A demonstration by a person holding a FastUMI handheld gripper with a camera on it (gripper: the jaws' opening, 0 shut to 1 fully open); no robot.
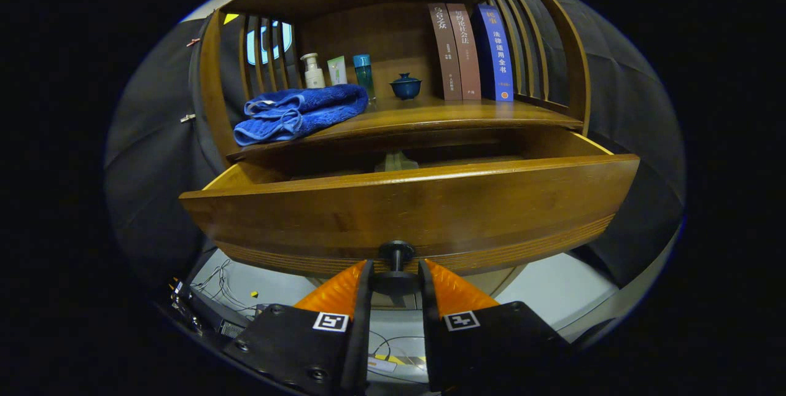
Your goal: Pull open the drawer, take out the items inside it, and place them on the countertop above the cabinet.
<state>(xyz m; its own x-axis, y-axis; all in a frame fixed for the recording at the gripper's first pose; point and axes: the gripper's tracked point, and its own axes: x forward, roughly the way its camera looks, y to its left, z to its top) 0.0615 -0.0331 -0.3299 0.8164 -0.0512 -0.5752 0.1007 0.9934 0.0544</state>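
Note:
A wooden drawer (405,212) stands pulled out of the cabinet, its front panel just ahead of my fingers. My gripper (396,279) is shut on the drawer's dark round knob (396,261), one finger pressing each side of it. Inside the drawer a small pale object (395,163) peeks over the front panel; the rest of the inside is hidden. Above the drawer runs the wooden countertop (442,115).
On the countertop lie a folded blue towel (298,113), a pump bottle (313,70), a small tube (336,69), a teal bottle (363,73), a blue lidded cup (405,86) and three upright books (470,52). Cables (215,279) lie on the floor below.

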